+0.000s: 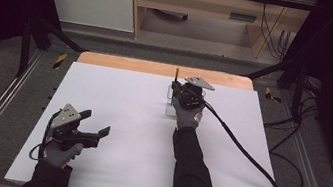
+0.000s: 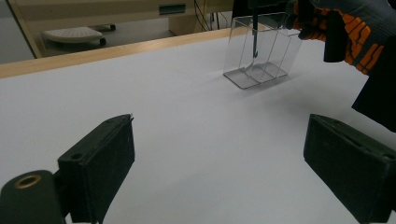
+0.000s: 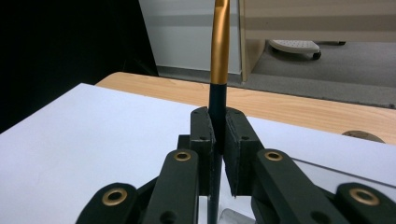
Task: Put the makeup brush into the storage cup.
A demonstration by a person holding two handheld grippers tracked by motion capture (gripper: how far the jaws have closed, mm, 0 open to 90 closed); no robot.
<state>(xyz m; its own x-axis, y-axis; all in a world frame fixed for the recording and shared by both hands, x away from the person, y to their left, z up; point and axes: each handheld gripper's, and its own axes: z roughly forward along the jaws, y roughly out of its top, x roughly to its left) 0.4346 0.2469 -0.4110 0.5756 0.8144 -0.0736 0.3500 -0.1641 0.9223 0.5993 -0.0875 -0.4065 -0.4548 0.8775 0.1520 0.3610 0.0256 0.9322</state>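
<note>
**Pen going into the clear holder – a few ways this could flop**

So the right gripper (image 1: 176,86) is pinched tight on a dark pen (image 3: 217,116) with a gold top end, holding it upright over the clear plastic holder (image 2: 259,51) near the far edge of the white table (image 1: 115,116). From the left gripper view you can see the lower tip of the pen already down inside one of the holder's compartments, looks like it's hanging above the bottom, not resting on it, though that's hard to call for sure

The left gripper (image 1: 98,124) sits near the front left corner, well apart from everything, jaws spread wide with nothing in them

What I'd worry about:
- that holder looks light and nobody's steadying it, so if the pen nudges a divider or wall sideways the whole thing could slide or tip
- letting go while the pen is tilted could make it clack against the wall and knock the holder
- pulling the gripper back before the jaws are fully clear could drag the pen back out
</note>
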